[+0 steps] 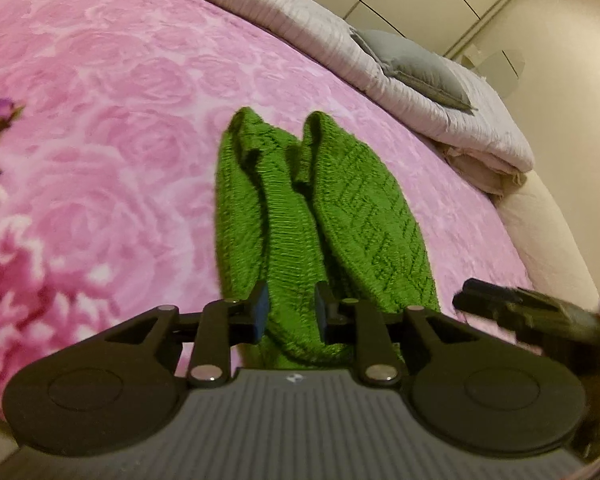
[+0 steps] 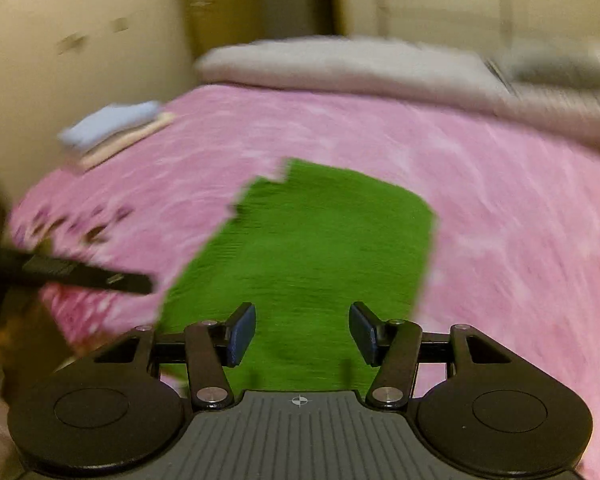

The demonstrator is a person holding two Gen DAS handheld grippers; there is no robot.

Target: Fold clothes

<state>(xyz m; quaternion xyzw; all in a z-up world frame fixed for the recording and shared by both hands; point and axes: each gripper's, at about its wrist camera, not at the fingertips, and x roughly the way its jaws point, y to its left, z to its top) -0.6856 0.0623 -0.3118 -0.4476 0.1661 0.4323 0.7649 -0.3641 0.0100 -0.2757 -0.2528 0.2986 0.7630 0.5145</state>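
Light: warm, dim indoor glow, soft shadows under my fingers (image 1: 260, 312).
Left view: mostly sharp ahead of my fingers, edges bent.
Right view: smeared with motion blur throughout.

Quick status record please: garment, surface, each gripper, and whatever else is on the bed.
garment: green knit, bunched into two lobes, lying on the blanket
surface: pink floral blanket
left gripper: shut on the green knit's near edge
right gripper: open, over the green knit, holding nothing; view motion-blurred
folded pile: at the far corner of the blanket
quilt: grey, along the far edge
pillow: grey, on the quilt
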